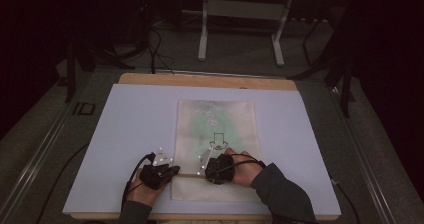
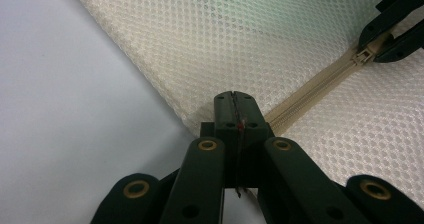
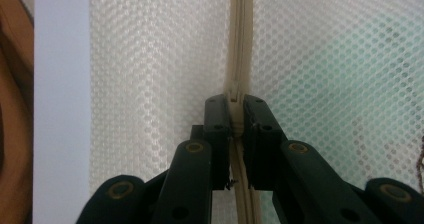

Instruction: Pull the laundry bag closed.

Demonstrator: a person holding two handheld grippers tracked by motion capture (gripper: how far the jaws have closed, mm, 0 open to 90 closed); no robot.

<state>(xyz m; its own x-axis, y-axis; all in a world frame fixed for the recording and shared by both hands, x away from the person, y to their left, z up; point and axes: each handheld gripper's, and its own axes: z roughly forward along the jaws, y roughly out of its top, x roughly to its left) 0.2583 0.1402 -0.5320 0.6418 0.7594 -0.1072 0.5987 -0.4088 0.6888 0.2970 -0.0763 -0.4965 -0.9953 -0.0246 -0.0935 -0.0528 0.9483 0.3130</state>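
Both grippers clamped on mesh bag's zipper.
L gripper (image 2: pixel 234 104) pinches bag (image 1: pixel 216 116) edge at zipper (image 2: pixel 320 81) end; R gripper (image 3: pixel 236 109) grips slider (image 2: pixel 363 55); hands low, near side.

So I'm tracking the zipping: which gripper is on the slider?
The right gripper pinches the zipper slider; the left gripper clamps the mesh bag at its edge.

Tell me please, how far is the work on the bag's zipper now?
Done: both grippers have their grip. The left gripper is shut on the mesh bag at the zipper's end near the bag's edge. In hand: the right gripper is clamped on the slider, part way along. Left: the slider's run along the teeth ahead of it.
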